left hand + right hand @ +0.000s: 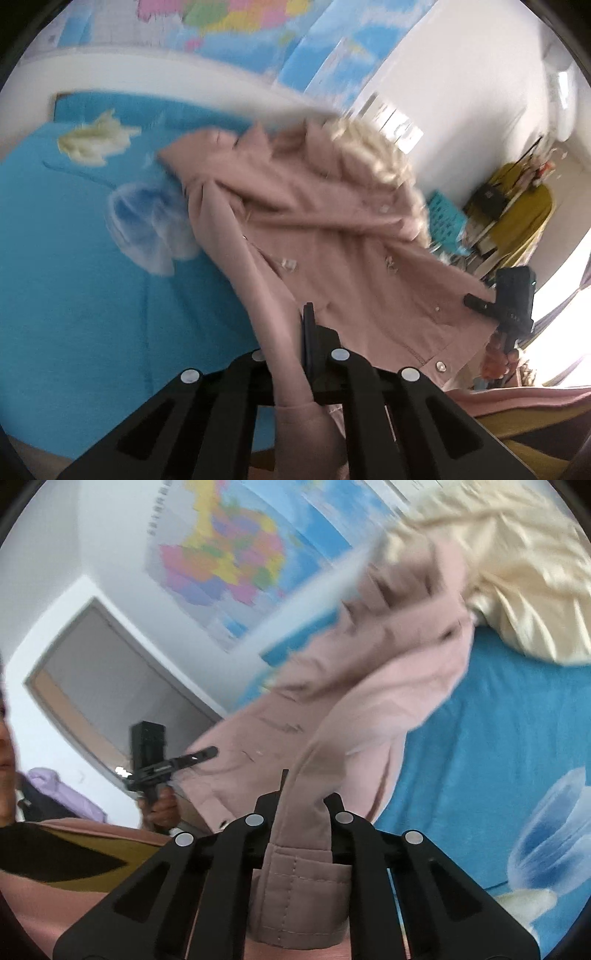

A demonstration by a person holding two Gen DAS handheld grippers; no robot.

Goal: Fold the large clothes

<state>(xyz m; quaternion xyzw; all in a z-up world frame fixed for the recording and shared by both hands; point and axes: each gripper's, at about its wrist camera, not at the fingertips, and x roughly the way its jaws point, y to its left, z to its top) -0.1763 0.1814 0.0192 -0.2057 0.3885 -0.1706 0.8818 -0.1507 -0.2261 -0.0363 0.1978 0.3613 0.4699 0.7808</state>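
A pink coat (332,229) with a cream fur hood (376,147) hangs lifted over a bed with a blue sheet (66,258). My left gripper (291,343) is shut on an edge strip of the coat, which runs down between its fingers. In the same view my right gripper (480,304) holds the coat's far edge at the right. In the right wrist view my right gripper (301,801) is shut on a stitched pink cuff (303,878), and the coat (369,686) rises away from it towards its cream lining (517,572). The left gripper (195,758) pinches the coat at the left, held by a hand (162,808).
The sheet carries a pale blue-white print (147,225) and a cream flower print (96,142). A white headboard (147,70) and a wall map (229,557) stand behind the bed. A teal crate (447,214) and furniture draped in yellow cloth (524,214) stand at the right.
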